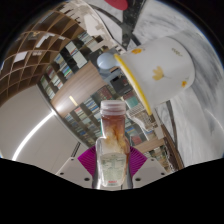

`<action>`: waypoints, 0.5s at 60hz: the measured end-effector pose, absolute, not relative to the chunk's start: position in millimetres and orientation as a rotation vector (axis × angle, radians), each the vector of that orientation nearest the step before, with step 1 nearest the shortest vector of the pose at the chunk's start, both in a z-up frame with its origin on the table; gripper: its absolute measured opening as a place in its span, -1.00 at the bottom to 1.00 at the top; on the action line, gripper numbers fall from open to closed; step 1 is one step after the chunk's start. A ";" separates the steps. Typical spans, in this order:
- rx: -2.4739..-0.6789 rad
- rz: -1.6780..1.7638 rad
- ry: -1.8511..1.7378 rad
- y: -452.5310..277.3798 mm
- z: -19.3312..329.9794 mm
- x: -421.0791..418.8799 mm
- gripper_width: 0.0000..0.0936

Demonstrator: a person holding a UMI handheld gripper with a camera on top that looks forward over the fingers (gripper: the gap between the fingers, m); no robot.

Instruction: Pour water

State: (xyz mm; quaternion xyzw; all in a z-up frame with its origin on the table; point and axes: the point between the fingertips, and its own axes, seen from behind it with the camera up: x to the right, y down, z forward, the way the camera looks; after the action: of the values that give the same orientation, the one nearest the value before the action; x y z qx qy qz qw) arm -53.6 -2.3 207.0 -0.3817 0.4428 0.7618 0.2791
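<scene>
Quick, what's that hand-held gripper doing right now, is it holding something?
Hand-held gripper: closed on a clear plastic bottle with amber liquid, its mouth tipped toward a white ceramic cup with yellow spots.

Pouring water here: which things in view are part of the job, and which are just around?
In the job:
claw, shut on the bottle
bottle, tilted toward the cup
cup, white with yellow marks

Just around:
wooden shelving behind

One wide-angle view looks forward along the hand-held gripper [113, 160], tilted.
</scene>
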 end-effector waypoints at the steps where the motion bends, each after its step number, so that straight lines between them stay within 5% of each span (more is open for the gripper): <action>1: -1.021 2.044 1.200 -1.7 203.6 -52.5 -0.16; 15: -1.154 1.982 1.122 -1.5 208.9 -58.1 -0.16; 30: -1.352 1.091 0.436 -20.8 335.7 15.9 -0.16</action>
State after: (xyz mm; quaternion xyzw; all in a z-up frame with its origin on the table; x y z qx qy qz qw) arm 15.9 -20.8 335.7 -0.5892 0.1900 0.4756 0.6249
